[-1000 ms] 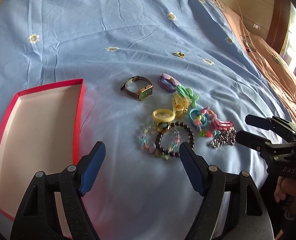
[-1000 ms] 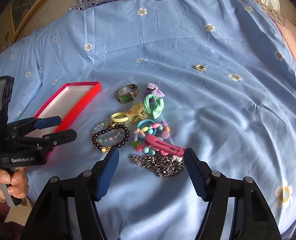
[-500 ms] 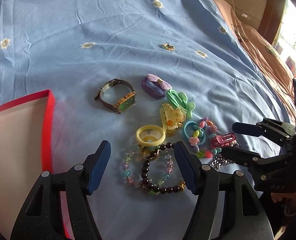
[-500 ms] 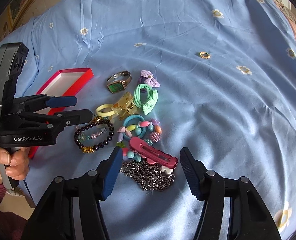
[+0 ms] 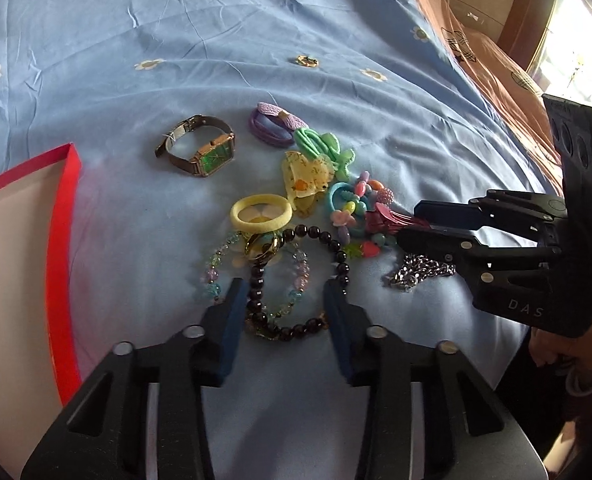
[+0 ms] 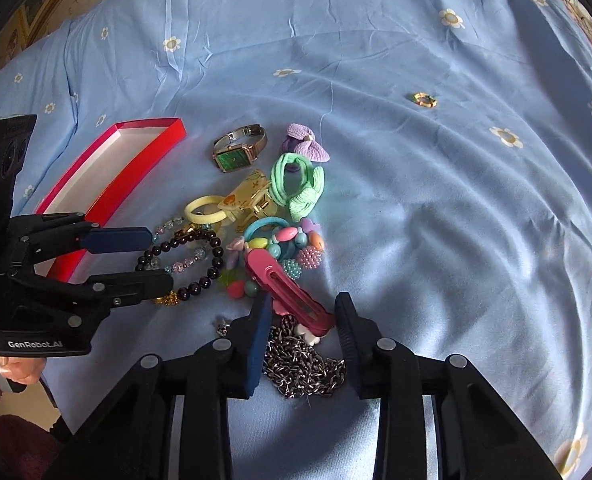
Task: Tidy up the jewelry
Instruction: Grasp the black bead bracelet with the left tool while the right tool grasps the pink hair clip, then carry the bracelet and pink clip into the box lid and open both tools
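A pile of jewelry lies on the blue bedsheet. My left gripper [image 5: 286,290] is open, its fingers either side of a black bead bracelet [image 5: 338,250] and a pastel crystal bracelet [image 5: 212,276]. My right gripper [image 6: 302,306] is open around a pink hair clip [image 6: 286,284] lying over a silver chain [image 6: 304,360]. The bead bracelet also shows in the right wrist view [image 6: 212,258]. A green-faced watch [image 5: 200,152], yellow hair tie [image 5: 261,213], green scrunchie [image 6: 296,184] and purple bow tie [image 5: 274,122] lie behind.
An open red box [image 5: 62,208] with a white inside sits left of the pile; it also shows in the right wrist view [image 6: 136,176]. A small gold ring [image 6: 424,100] lies apart, farther back on the sheet. A brown pillow [image 5: 492,64] is at the far right.
Both grippers have come down and forward onto the pile. The left now straddles the bead bracelets; the right now straddles the pink clip and chain. Both jaws have narrowed somewhat.
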A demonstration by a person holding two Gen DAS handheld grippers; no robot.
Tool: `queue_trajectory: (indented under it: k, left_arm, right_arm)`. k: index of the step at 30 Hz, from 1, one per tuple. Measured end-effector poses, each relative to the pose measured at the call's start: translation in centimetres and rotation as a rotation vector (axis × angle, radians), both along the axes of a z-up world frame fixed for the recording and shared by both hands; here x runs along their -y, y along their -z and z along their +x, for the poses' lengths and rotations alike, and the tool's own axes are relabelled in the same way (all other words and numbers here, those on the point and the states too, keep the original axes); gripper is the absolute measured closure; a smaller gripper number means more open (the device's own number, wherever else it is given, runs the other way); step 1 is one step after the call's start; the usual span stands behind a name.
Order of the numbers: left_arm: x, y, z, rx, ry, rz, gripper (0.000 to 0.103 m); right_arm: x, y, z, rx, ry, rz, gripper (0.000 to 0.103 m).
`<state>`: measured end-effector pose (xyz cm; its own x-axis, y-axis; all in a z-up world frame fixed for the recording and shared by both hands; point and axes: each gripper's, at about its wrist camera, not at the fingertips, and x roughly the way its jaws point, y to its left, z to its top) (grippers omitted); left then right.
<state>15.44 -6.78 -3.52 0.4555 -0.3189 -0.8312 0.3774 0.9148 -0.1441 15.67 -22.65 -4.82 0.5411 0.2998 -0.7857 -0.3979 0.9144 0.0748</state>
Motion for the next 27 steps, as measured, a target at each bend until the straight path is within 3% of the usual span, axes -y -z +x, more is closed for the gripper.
queue_trajectory:
  k: [1,2,5,15,27]
  left_arm:
    - [0.0,0.1,0.0,-0.001,0.002,0.002,0.088]
    - [-0.1,0.1,0.1,-0.004,0.008,0.001,0.092]
    - [-0.4,0.0,-0.3,0.001,0.018,-0.009,0.096]
    - [-1.8,-2.8,-2.7,0.069,0.002,-0.065,0.097]
    - [-4.6,-6.6,-5.9,0.151,-0.046,-0.136,0.097]
  right_arm:
    - [-0.1,-0.1,-0.1,0.006,0.001,0.002,0.070]
    - [0.0,-0.3,-0.2,0.011,0.003,0.008,0.070]
    - [0.2,-0.9,-0.8,0.030,0.014,0.030,0.071]
    - [0.7,-3.5,-3.1,0.082,0.042,0.126,0.071]
    - [-1.7,-4.3,-5.2,0.079,0.009,0.166,0.071]
